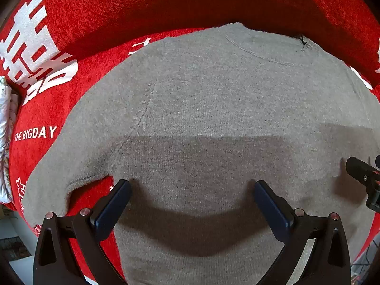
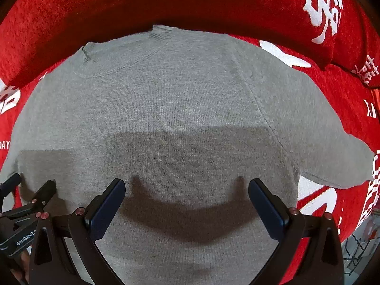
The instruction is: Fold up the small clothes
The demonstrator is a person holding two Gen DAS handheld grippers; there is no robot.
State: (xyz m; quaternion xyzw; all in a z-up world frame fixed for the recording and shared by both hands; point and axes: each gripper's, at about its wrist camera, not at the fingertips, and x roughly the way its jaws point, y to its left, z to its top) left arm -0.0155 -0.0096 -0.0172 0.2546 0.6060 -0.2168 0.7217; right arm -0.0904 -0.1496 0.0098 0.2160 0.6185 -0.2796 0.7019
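A grey knitted short-sleeved top (image 1: 201, 109) lies flat on a red cloth, neckline at the far side. It also fills the right wrist view (image 2: 171, 109). My left gripper (image 1: 192, 190) is open and empty above the top's lower left part, near its left sleeve (image 1: 54, 173). My right gripper (image 2: 186, 188) is open and empty above the lower right part, left of the right sleeve (image 2: 332, 152). The right gripper's finger shows at the left wrist view's right edge (image 1: 361, 173). The left gripper shows at the right wrist view's left edge (image 2: 26, 204).
The red cloth (image 1: 47, 109) with white lettering covers the seat, and a red cushioned back (image 2: 166, 2) rises behind the top. A white patterned item (image 1: 4, 142) lies at the far left. A wire rack (image 2: 356, 249) shows at the lower right.
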